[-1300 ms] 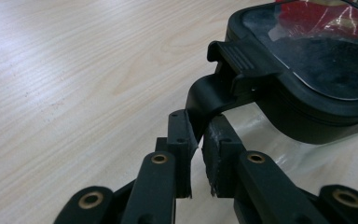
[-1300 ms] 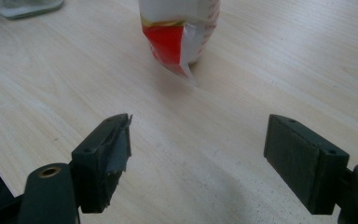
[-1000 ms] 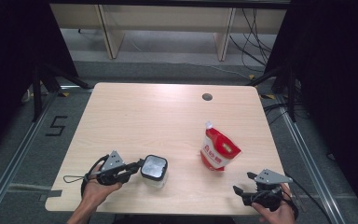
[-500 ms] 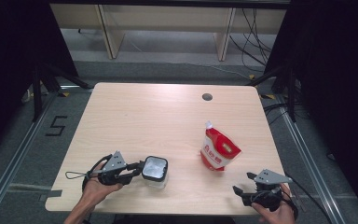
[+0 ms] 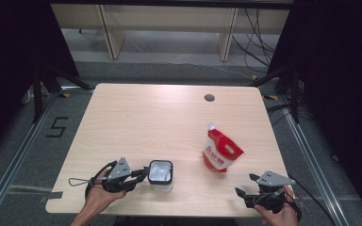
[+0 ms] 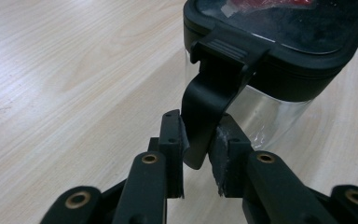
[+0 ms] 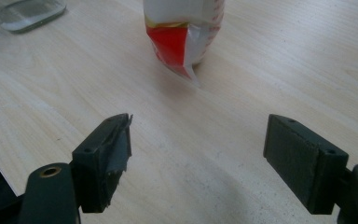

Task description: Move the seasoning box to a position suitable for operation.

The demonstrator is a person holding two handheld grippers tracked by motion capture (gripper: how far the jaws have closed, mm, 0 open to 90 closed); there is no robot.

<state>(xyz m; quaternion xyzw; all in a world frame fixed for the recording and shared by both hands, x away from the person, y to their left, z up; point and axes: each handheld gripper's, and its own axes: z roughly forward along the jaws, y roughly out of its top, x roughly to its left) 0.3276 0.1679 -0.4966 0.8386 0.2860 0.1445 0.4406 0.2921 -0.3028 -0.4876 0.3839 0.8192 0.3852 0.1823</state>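
A clear square container with a black lid stands near the table's front left. A black latch flap hangs down from the lid's edge. My left gripper reaches in from the left, and in the left gripper view its pads press the flap's lower end from both sides. A red and white pouch stands upright right of the middle. My right gripper rests near the front right corner, open, aimed at the pouch with bare table between its jaws.
A round hole sits in the table near the far edge. The base of the clear container is at the top left of the right gripper view. Dark frames and cables stand beyond the table's far and right sides.
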